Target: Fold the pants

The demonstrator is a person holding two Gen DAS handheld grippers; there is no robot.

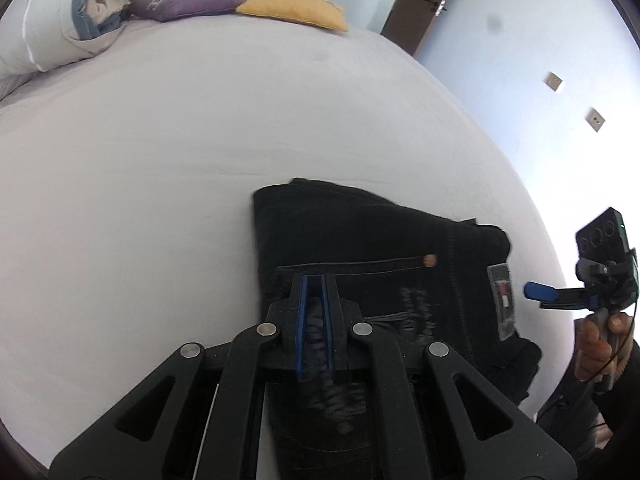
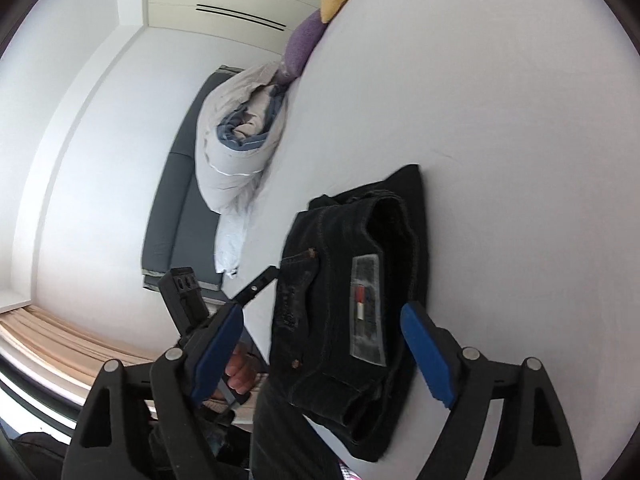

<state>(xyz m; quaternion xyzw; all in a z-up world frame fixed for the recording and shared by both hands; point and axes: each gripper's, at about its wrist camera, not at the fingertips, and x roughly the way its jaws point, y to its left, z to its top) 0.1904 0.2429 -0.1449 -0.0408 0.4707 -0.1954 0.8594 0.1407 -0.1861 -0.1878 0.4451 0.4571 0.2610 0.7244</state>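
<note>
Black jeans [image 1: 380, 240] lie folded into a compact stack near the bed's front right edge, with a grey patch label [image 1: 502, 300] on top. My left gripper [image 1: 315, 280] is shut on a fold of the jeans' left side, with frayed fabric between its blue pads. In the right wrist view the jeans [image 2: 340, 280] sit between the wide-apart blue pads of my right gripper [image 2: 322, 316], which is open and empty above them. The right gripper also shows in the left wrist view [image 1: 540, 293], to the right of the jeans.
The white bed sheet [image 1: 200, 140] stretches far to the left and back. A rolled duvet [image 1: 68, 20], a purple cushion [image 1: 188, 2] and a yellow cushion [image 1: 296, 10] lie at the far end. A wall [image 1: 520, 60] stands right of the bed.
</note>
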